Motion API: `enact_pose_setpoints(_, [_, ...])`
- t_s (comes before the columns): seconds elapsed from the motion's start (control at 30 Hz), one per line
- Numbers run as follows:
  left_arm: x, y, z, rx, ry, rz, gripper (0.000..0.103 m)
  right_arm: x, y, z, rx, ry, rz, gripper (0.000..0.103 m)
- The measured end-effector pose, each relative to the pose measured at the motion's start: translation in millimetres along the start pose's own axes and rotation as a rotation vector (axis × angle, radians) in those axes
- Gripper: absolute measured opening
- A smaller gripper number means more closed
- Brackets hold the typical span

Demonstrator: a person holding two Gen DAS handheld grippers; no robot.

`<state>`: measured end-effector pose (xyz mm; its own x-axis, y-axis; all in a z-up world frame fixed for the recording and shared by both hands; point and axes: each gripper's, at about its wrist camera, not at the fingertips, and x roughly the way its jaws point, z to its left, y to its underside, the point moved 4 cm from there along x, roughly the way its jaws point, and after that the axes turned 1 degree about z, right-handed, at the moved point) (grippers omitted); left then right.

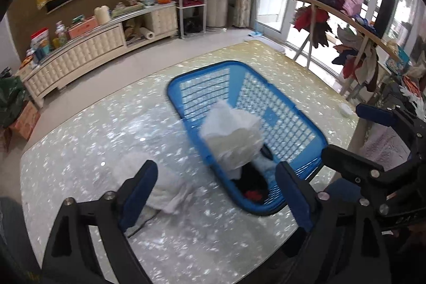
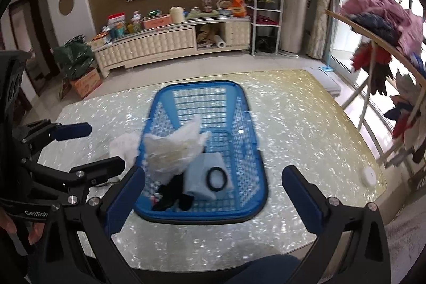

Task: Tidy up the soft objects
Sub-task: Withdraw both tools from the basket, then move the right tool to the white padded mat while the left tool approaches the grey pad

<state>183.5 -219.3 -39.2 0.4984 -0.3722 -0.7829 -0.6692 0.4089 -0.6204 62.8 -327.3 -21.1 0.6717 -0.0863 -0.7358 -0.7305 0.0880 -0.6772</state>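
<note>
A blue plastic basket point(image 1: 293, 129) point(image 2: 250, 140) stands on the pearly table. A white cloth point(image 1: 234, 137) point(image 2: 173, 151) is in the air over the basket's left rim, blurred. Inside lie a pale blue cloth point(image 2: 202, 172) with a black ring point(image 2: 216, 179) on it, a black item point(image 2: 170, 196) and something red point(image 1: 253, 194). Another white cloth point(image 1: 170, 188) point(image 2: 122, 147) lies on the table left of the basket. My left gripper point(image 1: 215, 193) point(image 2: 103, 145) is open and empty. My right gripper point(image 2: 213, 190) point(image 1: 343, 129) is open and empty.
A small white disc point(image 2: 368, 175) point(image 1: 346, 109) lies near the table's right edge. A rack of hanging clothes point(image 2: 386, 44) stands to the right. A cream cabinet point(image 2: 173, 41) with clutter lines the far wall. A cardboard box point(image 2: 85, 83) sits on the floor.
</note>
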Motion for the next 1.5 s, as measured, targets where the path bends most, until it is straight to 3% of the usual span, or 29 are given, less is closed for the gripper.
enact_pose_setpoints(0.63, [-44.6, 69.4, 105.6, -0.161, -0.077, -0.034, 0.095, 42.5, -7.5, 107.6, -0.213, -0.114, 0.046, 0.103])
enact_pose_setpoints(0.73, [-41.4, 81.5, 127.0, -0.215, -0.072, -0.023, 0.103, 52.5, -7.5, 120.5, -0.244, -0.126, 0.062, 0.103])
enact_pose_setpoints(0.83, [-34.6, 89.9, 145.9, -0.262, -0.096, -0.004, 0.103, 65.2, -8.0, 134.5, -0.278, -0.14, 0.077, 0.103])
enact_pose_setpoints(0.93, [-25.5, 99.4, 165.0, -0.309, -0.071, 0.012, 0.103, 81.9, -6.9, 147.2, -0.297, -0.155, 0.1, 0.103])
enact_pose_setpoints(1.07, [-13.6, 111.2, 182.6, -0.324, -0.096, 0.042, 0.103, 105.0, -3.2, 159.5, -0.313, -0.169, 0.142, 0.103])
enact_pose_setpoints(1.5, [25.2, 139.4, 217.4, -0.387, -0.08, 0.123, 0.103, 149.6, 11.0, 185.7, -0.386, -0.146, 0.232, 0.103])
